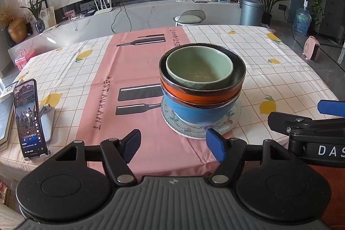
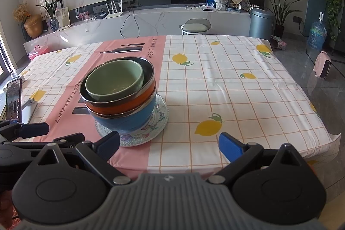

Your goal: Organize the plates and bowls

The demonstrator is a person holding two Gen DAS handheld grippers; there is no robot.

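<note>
Stack of dishes sits on the tablecloth (image 1: 248, 53), on the seam where the pink runner (image 1: 133, 70) meets the lemon-check cloth. All positions below are taken from the stack.

Order, bottom to top: a clear patterned glass plate (image 1: 234, 122) with a white plate edge showing under it; blue bowl (image 1: 200, 111); orange bowl (image 1: 194, 95) with a dark inside and a shiny rim; small green bowl (image 1: 199, 68) nested on top, sitting off-centre toward the left of the orange bowl's rim.

Handling, judged: glazed ceramic and glass, so stiff, fragile and slippery. The whole stack would be heavy and likely to shift if lifted by the plate. The green bowl looks light and loose. Its wall stands above the orange rim, which makes it the best hold: one finger inside, one outside. The orange and blue bowls offer only their rims. The glass plate lies flat on the cloth, so it is hard to get a finger under.

Pose:
- Left gripper (image 1: 173, 143): near side of the stack and below its rim level, fingers spread wide, holding nothing. Its right pad (image 1: 214, 143) overlaps the plate's near edge in this view; I cannot tell whether they touch.
- Right gripper (image 2: 169, 143): near side of the stack, set off to its right, also spread wide and empty. Its left pad (image 2: 108, 143) overlaps the plate's near edge in its view; contact not determinable.
- The two grippers are side by side, each visible at the edge of the other's view.

A phone on a stand (image 1: 29, 118) is well to the left of the stack.
</note>
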